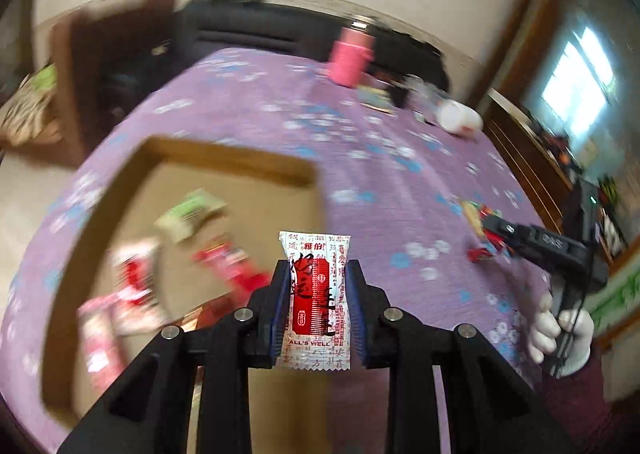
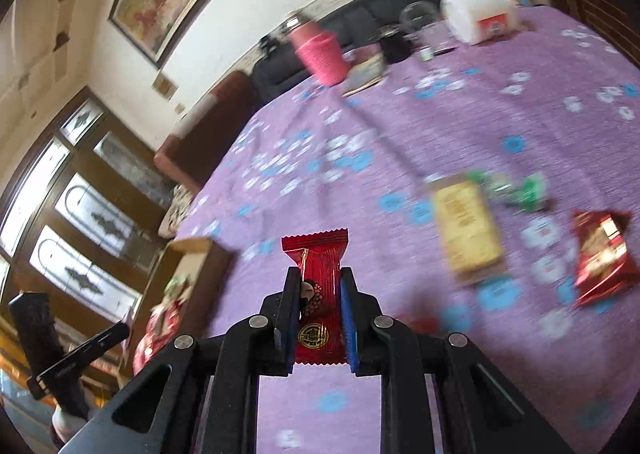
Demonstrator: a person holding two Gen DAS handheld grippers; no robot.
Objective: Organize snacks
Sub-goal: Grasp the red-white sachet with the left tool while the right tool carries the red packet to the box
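Motion blur smeared the packets inside the cardboard box (image 1: 224,161) at the left of the left view, so their labels could not be read. The left gripper (image 1: 318,274) pinched a white-and-red sachet (image 1: 316,294) upright by the box's right wall. Only the right view showed the right gripper (image 2: 320,282) clamped on a dark red packet (image 2: 318,294) above the purple cloth (image 2: 440,125), with a yellow packet (image 2: 466,230) and red bag (image 2: 604,258) blurred at right.

the white-and-red snack packet (image 1: 316,300) reads "all's well" below chinese characters.
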